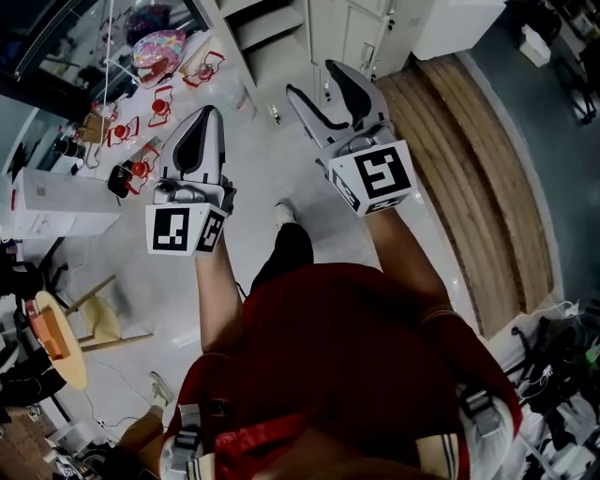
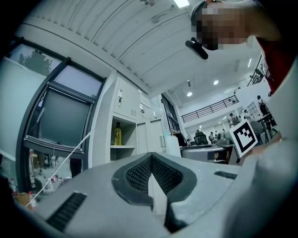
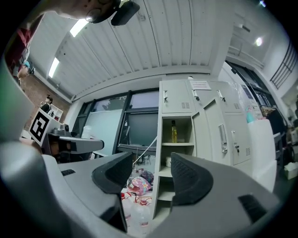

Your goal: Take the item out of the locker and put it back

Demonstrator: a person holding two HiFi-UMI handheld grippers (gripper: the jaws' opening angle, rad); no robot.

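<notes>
Red-shirted shoulders of the person [image 1: 347,356] fill the bottom of the head view, with both forearms stretched ahead over a pale floor [image 1: 272,159]. The left tongs [image 1: 206,117] look clenched to a single tip, while the right tongs [image 1: 310,77] show two fingers standing apart. Both point toward the white locker [image 1: 328,28] at the top of the picture, well apart from it.

The left gripper view confirms the clench: the ribbed pads meet along one seam and nothing lies between them. Beyond them, one locker compartment stands open, and a bottle [image 2: 118,134] of yellow liquid stands upright on its shelf [image 2: 122,146].

The right gripper view shows its jaws released with a clear gap, empty, framing the open column of the locker. The bottle stands in the upper open compartment, a small pale object I cannot identify sits one shelf lower, and a pink bag [image 3: 139,183] lies on the floor beside the locker.

That bottle looks like glass, so probably rigid, smooth, fairly weighty with its fill, and breakable if dropped. The straight body below the shoulder seems the best place to grip, jaws square to it rather than on the thin neck.
</notes>
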